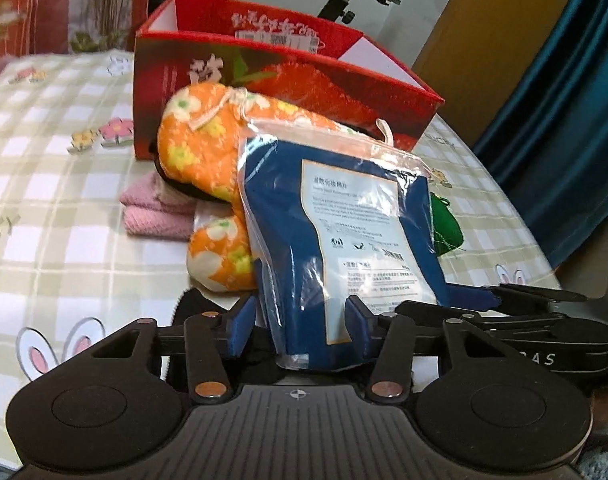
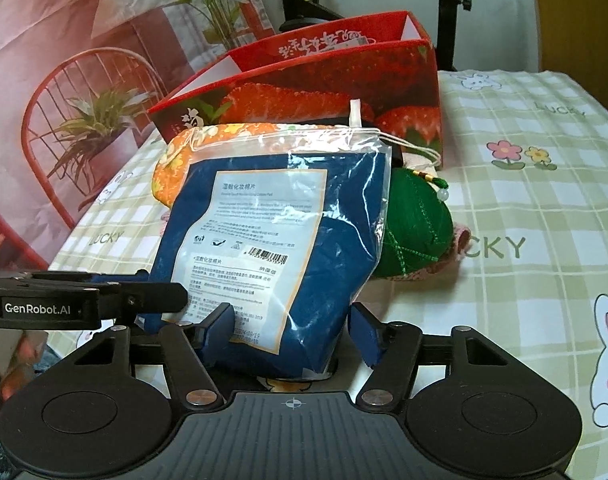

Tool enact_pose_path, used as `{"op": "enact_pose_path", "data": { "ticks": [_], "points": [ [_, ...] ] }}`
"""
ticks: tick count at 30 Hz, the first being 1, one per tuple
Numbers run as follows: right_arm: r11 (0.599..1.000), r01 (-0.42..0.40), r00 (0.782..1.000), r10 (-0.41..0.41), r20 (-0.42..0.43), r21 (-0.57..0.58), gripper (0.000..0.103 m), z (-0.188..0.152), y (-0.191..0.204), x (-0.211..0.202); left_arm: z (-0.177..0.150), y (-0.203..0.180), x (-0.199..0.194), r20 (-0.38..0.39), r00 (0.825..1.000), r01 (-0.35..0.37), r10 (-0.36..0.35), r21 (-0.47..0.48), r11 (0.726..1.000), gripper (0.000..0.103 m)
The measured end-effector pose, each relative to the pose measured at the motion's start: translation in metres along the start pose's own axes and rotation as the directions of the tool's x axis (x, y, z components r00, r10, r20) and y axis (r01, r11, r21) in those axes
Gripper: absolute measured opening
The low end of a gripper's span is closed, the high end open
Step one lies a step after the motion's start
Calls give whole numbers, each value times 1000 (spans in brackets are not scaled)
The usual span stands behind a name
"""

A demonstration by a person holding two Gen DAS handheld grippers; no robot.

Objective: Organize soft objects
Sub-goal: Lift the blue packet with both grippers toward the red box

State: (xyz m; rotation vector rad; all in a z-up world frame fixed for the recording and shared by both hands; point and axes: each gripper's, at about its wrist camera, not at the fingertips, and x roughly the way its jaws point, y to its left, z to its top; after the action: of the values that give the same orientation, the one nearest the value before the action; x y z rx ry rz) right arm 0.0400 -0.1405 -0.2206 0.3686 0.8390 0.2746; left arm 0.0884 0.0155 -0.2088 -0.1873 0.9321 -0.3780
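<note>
Blue cotton-pad packet stands at frame centre, gripped between the jaws of both left gripper and right gripper

Both views are evenly and fairly brightly lit by soft room light, with glare streaking across the clear plastic of the blue packet and only faint shadows under the things on the checked cloth. Fisheye bending curves the red box and the edges of the table, and the corners go dark. In the left view the far cloth and backdrop are smeared and soft.
</note>
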Motion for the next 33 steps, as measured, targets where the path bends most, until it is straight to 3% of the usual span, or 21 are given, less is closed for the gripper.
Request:
{"op": "enact_pose_path", "data": {
  "ticks": [4, 7, 11, 18, 24, 33],
  "points": [
    [1000, -12, 1000, 13, -6, 11, 58, 0, -1, 2, -1, 1, 4, -7, 1000, 28, -29, -10, 1000, 43],
    [1000, -20, 1000, 20, -1, -1, 50, 1, 1, 2, -1, 1, 3, -4, 999, 39, -39, -9, 999, 37],
    [999, -39, 999, 40, 27, -21, 41, 2, 4, -5, 0, -2, -1, 22, 999, 24, -24, 4, 1000, 37],
    [990, -21, 993, 37, 116, -138, 40, 7, 21, -23, 3, -3, -24, 105, 994, 29, -30, 19, 999, 37],
    [976, -2, 975, 51, 216, -220, 40, 18, 35, -44, 12, -12, -49, 218, 975, 30, -41, 54, 998, 37],
    [957, 16, 944, 82, 319, -291, 41, 63, 43, -59, 46, -13, -64, 292, 952, 77, -96, 74, 994, 40]
  ]
}}
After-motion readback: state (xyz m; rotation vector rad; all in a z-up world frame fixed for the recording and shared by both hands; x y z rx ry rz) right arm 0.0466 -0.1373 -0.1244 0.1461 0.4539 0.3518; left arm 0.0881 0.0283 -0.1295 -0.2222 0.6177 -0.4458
